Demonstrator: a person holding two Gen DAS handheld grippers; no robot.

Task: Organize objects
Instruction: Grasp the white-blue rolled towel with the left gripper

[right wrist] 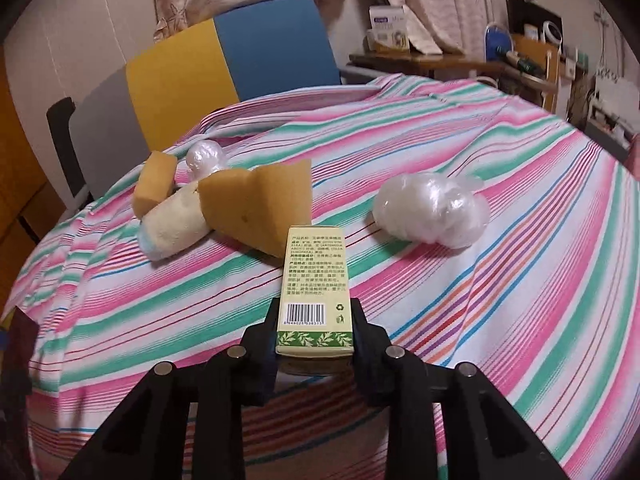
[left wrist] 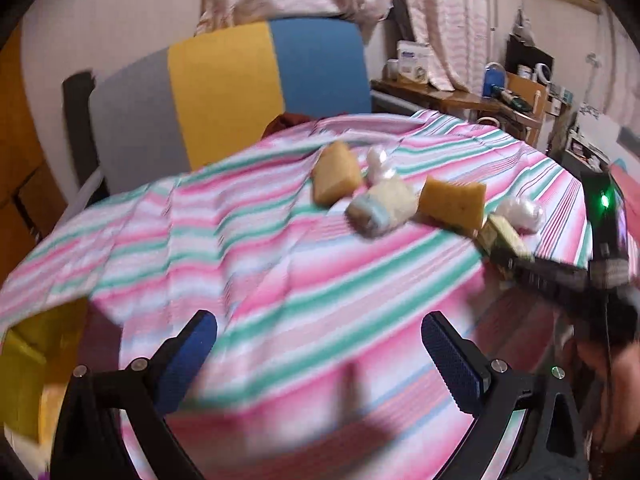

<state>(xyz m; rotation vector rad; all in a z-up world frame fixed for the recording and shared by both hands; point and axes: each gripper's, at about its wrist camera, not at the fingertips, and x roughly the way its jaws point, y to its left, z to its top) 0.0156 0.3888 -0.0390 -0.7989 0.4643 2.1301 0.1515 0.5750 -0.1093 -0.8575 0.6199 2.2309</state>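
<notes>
Right hand-held gripper point(right wrist: 315, 322) clamps the pale green box point(right wrist: 315, 280), carrying it low over the striped worktop point(right wrist: 500, 240).
Left hand-held gripper point(left wrist: 320, 344) hangs open and empty; next, I'd judge, set the box down beside the nearer sponge point(right wrist: 260, 204).

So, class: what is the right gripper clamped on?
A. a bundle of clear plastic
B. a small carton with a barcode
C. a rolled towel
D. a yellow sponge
B: the right gripper is shut on the small carton, its barcode facing the camera, while both sponges lie on the striped cloth.
</notes>
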